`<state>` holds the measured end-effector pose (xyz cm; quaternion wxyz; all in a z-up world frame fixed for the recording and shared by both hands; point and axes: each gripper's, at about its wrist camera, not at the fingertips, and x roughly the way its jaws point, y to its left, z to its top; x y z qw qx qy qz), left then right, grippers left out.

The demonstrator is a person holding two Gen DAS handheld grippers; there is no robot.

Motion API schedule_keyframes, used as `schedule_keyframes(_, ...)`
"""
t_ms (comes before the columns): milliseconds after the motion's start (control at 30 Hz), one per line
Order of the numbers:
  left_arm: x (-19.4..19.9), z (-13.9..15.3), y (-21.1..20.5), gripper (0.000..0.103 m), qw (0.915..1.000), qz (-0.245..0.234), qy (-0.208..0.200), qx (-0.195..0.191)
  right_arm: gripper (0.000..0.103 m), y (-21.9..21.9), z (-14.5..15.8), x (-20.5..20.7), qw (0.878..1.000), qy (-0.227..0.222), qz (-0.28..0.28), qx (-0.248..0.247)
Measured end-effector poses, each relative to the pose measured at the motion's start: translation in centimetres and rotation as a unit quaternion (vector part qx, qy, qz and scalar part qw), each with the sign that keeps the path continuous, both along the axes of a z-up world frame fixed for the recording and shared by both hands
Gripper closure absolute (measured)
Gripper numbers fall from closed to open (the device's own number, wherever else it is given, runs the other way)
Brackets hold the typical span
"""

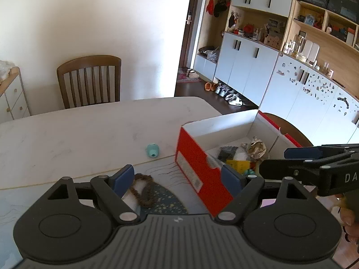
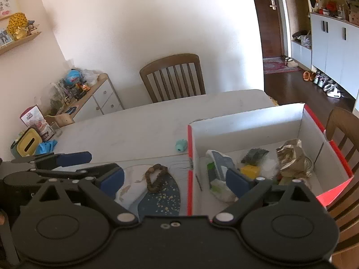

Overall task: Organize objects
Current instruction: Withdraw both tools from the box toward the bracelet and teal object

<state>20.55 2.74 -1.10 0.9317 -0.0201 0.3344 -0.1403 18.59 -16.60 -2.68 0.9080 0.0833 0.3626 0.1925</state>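
Above the tabletop, both my left tool and right tool gape wide, empty. Reaching for the brown bead bracelet, I might clip the shoebox wall and shove it

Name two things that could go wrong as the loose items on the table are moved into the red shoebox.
1. The brown bead loop lies limp on the placemat; an open left gripper may pinch only part of it, so it could slip.
2. The right gripper hangs over the red shoebox wall; lowering might knock it toward the teal toy.
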Motion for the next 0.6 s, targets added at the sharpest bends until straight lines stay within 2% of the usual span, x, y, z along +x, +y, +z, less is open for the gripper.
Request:
schedule_keyframes(33, 0.0, -0.2, 0.5, 0.018, 1.0, 0.0, -0.001, -0.001, 0.001, 0.6, -0.1, 0.0, 1.0, 0.0, -0.004, 0.0)
schedule_keyframes(267, 0.5, -1.9, 3.5, 0.01, 0.9999, 0.012, -0.004, -0.006, 0.001, 3.4, -0.4, 0.7, 1.0, 0.012, -0.022, 0.002)
schedule_keyframes(600, 2.1, -4.6, 5.7, 0.009, 0.9998, 0.015, 0.012, -0.007, 0.001, 7.6, -0.8, 3.5, 0.999, 0.024, -0.026, -0.015)
